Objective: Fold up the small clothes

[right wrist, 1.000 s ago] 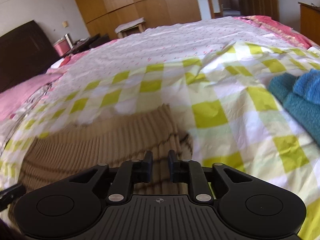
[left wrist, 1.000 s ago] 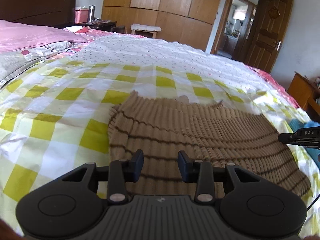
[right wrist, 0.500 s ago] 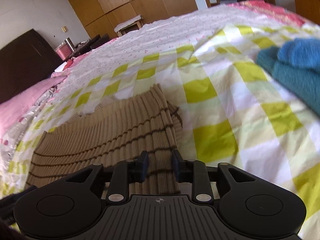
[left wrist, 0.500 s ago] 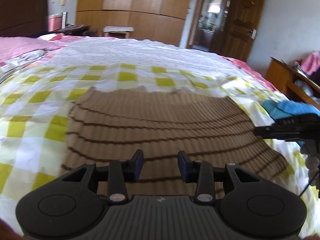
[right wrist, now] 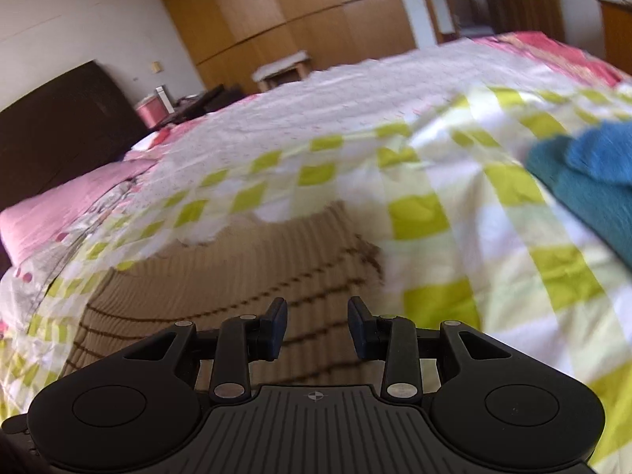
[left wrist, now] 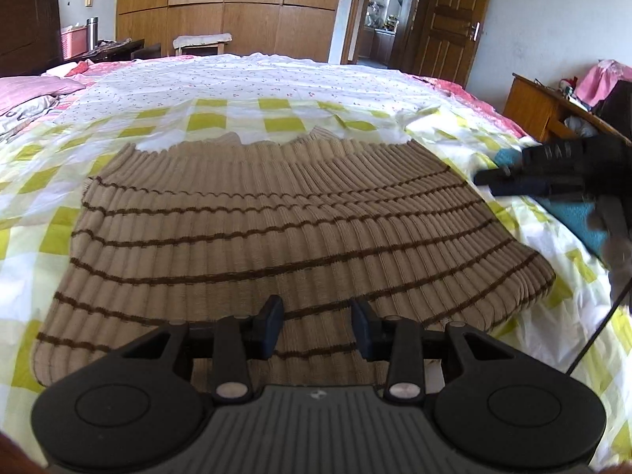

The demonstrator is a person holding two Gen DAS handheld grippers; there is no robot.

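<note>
A tan ribbed knit garment with thin dark brown stripes (left wrist: pixel 276 229) lies flat on the bed, folded into a wide block. My left gripper (left wrist: pixel 318 330) is open and empty, held just above its near edge. My right gripper (right wrist: pixel 316 330) is open and empty above the garment's right part (right wrist: pixel 245 276); that view is blurred. The right gripper's body also shows at the right of the left wrist view (left wrist: pixel 553 170), beyond the garment's right edge.
The bed has a yellow-and-white checked sheet (left wrist: pixel 276 122) over a floral cover. A teal and blue folded cloth pile (right wrist: pixel 584 181) lies to the right of the garment. Pink pillows (right wrist: pixel 79 197) lie at the left. Wardrobe, door and a wooden cabinet (left wrist: pixel 541 106) stand around.
Both grippers have lifted and pulled back from the garment. The right gripper's jaws have opened wider. The garment lies flatter and more of it shows.
</note>
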